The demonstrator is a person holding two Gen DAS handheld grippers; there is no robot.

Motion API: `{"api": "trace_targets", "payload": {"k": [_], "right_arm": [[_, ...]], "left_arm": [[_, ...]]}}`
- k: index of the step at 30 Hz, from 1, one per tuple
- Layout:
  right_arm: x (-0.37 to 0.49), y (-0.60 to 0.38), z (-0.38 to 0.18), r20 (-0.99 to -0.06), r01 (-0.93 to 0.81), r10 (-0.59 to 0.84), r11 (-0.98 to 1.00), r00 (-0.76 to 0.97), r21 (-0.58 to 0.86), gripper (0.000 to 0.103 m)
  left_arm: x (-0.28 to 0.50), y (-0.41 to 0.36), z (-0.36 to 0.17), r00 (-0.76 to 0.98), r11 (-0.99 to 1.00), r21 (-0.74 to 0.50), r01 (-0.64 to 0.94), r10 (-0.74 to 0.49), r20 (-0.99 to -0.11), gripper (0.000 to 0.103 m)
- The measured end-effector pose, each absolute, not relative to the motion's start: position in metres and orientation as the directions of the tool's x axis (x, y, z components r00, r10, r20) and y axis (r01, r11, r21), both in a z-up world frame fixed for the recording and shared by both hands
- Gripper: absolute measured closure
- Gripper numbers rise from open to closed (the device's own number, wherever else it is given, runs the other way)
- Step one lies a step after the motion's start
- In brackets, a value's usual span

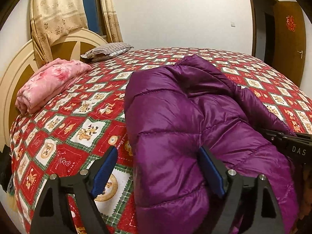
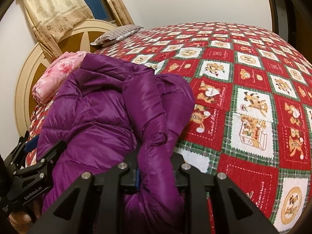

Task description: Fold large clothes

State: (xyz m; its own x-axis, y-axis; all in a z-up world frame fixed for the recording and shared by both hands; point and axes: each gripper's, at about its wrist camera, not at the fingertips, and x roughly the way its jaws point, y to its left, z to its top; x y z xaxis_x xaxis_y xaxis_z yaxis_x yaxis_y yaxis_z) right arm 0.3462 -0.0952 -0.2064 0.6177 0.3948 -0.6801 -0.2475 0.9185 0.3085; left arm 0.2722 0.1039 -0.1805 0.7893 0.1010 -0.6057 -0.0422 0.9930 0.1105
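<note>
Left wrist view: my left gripper (image 1: 158, 171) has its blue-padded fingers (image 1: 106, 172) spread wide, straddling the near edge of the shiny purple quilted down jacket (image 1: 175, 117) — the left finger over the red-and-green cartoon-print bedspread (image 1: 78, 120), the right one against the jacket, which lies bunched on the bed beside a folded pink floral blanket (image 1: 50, 83). Right wrist view: my right gripper (image 2: 156, 175) is pinching a raised fold of the jacket between its fingers — the left gripper sits apart at the jacket's left edge.
</note>
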Motion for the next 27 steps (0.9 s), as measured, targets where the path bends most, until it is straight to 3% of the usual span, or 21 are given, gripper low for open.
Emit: {"api": "trace_targets", "payload": {"k": [14,27], "right_arm": [[0.342,-0.091,-0.214,-0.681,-0.229,0.36,0.933,0.638,0.278,0.067],[0.342,-0.087,-0.215,-0.687,-0.213,0.315,0.949,0.655,0.232,0.061]], "left_arm": [[0.276,0.118,-0.193,0.779,0.995,0.036,-0.09,0.093,-0.62,0.002],[0.278,0.119,-0.191,0.767,0.994,0.042,-0.103,0.106,-0.633,0.001]]}}
